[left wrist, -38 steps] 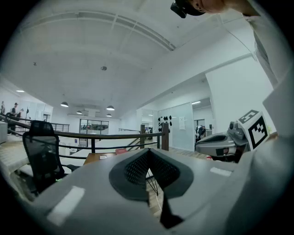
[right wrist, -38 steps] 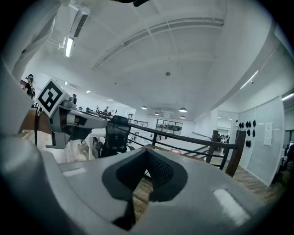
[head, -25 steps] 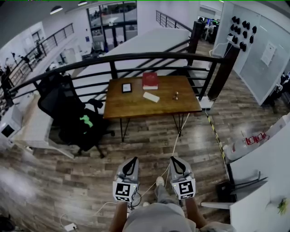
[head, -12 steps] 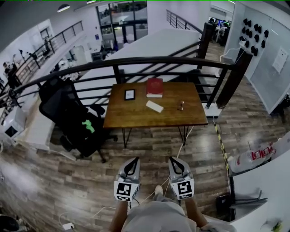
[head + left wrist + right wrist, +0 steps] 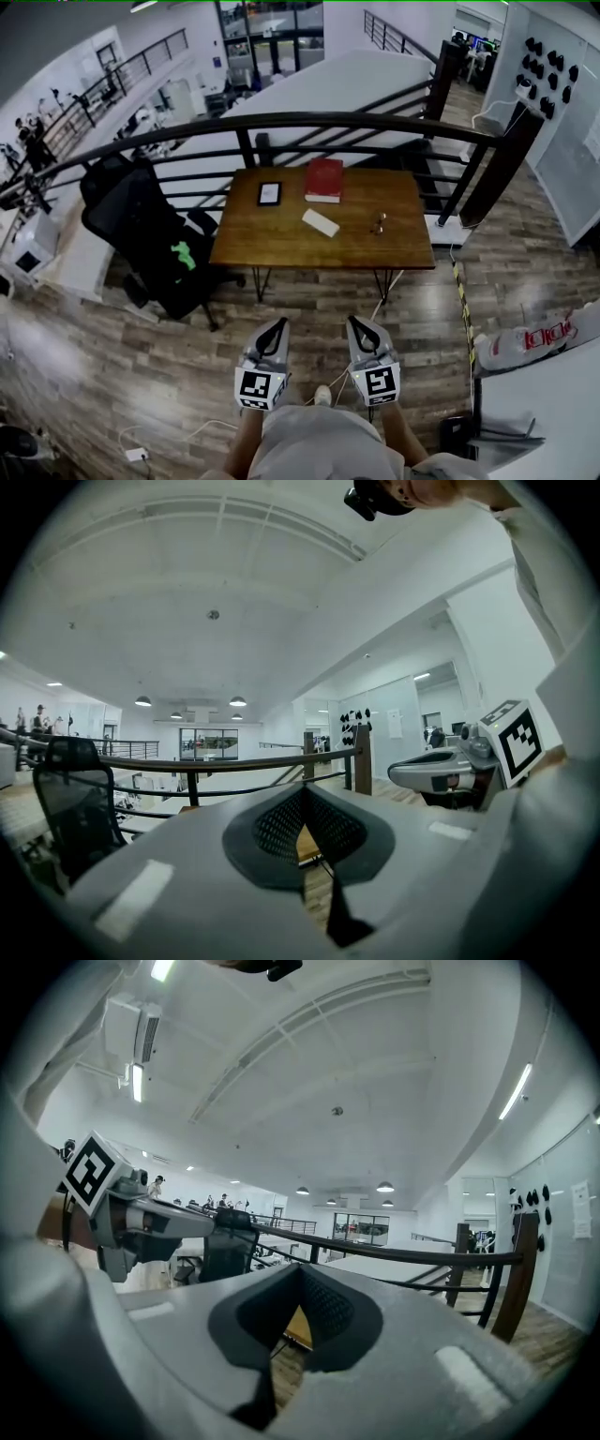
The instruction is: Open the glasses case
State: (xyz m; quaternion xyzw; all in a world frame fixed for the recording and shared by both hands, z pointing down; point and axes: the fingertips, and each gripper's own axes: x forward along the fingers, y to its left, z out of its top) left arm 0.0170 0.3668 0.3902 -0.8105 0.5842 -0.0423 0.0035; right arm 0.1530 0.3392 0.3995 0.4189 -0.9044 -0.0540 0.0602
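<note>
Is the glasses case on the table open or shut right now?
Shut, it seems: the white glasses case lies flat on the wooden table as one slab, no lid raised.

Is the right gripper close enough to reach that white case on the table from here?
Probably not. The right gripper hangs well short of the table, with a stretch of floor between it and the case lying mid-table. Nothing blocks the way, though.

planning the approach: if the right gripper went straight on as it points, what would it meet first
Likely the near edge of the table: the right gripper points level at it across the floor. Whether it matches the tabletop's height is unclear.
</note>
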